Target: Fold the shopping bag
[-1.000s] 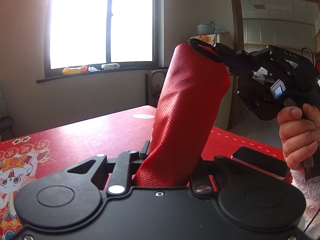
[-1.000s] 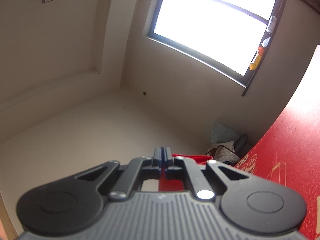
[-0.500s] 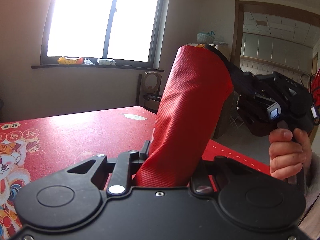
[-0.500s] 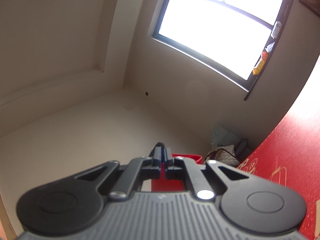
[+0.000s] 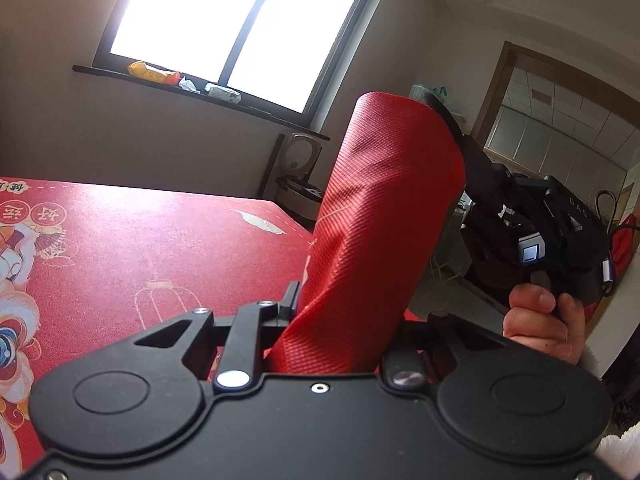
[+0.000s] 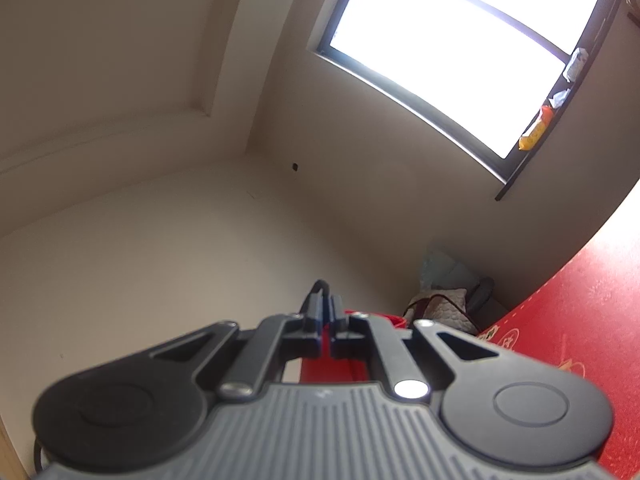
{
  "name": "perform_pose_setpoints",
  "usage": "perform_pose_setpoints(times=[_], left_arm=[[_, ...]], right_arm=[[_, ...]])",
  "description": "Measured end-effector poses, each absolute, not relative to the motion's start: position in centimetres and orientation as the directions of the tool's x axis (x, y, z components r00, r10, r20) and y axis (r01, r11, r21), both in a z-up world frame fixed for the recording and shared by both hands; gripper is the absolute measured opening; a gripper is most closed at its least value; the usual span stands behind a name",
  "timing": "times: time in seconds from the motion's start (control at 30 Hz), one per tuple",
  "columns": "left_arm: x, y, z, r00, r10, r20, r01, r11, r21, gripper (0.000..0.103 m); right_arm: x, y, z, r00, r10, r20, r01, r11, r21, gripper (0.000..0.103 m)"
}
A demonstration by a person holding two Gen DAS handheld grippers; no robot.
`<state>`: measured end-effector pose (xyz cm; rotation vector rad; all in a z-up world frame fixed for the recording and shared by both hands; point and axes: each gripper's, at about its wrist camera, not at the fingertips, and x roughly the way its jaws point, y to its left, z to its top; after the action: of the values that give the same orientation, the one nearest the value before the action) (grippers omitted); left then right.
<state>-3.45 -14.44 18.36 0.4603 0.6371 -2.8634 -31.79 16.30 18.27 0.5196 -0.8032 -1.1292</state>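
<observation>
Sill (image 5: 168,84) far left under the window (image 5: 240,20) carries an orange packet (image 5: 154,73) and two pale wrapped bits, all well apart from the work. Mat (image 5: 120,256) is red with lion and lantern prints, covers the table on the left and runs to a far corner near centre; only the bag and grippers show above it in the left wrist view. Fan (image 5: 302,152) and a dark appliance stand on the floor just past that corner, below the sill. Bag (image 5: 380,220), red woven fabric, rises as a tilted column in the middle, off the mat, blocking the view of the table edge behind it. Left gripper (image 5: 352,316) is clamped on the bag's lower end; only one finger (image 5: 290,300) shows, the other is hidden behind fabric. Right gripper (image 5: 448,116) pinches the bag's top end from the right, its body and the hand (image 5: 540,324) on its handle filling the space right of the bag. Doorway (image 5: 560,120) with tiled room behind sits far right. In the right wrist view the right gripper (image 6: 326,320) has jaws nearly closed with a red sliver of bag (image 6: 352,356) between and below them; bare wall and ceiling left, window (image 6: 460,52) upper right, cushion (image 6: 440,304) low by the wall, mat (image 6: 580,340) at right edge.
</observation>
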Motion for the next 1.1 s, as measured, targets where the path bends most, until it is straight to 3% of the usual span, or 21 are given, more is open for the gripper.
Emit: perform_pose_setpoints(times=[0.27,0.47,0.7,1.1], left_arm=[[-3.4,-14.3,17.9,-0.939,-0.112,-0.324,0.233,-0.902,-0.363,0.019],[-3.6,-11.0,17.5,-0.913,-0.268,-0.309,0.331,-0.928,-0.172,0.019],[-4.9,-8.3,17.2,-0.873,-0.359,-0.33,0.375,-0.927,0.014,0.02],[-5.4,-6.4,17.2,-0.835,-0.426,-0.348,0.403,-0.904,0.142,0.02]], right_arm=[[-32.1,14.4,19.3,0.204,-0.933,0.295,0.578,0.358,0.733,0.004],[-32.0,15.7,18.6,0.177,-0.945,0.274,0.599,0.325,0.732,0.004],[-32.8,17.1,17.4,0.116,-0.973,0.201,0.627,0.228,0.745,0.004],[-32.8,18.0,15.1,0.098,-0.982,0.162,0.606,0.188,0.773,0.004]])
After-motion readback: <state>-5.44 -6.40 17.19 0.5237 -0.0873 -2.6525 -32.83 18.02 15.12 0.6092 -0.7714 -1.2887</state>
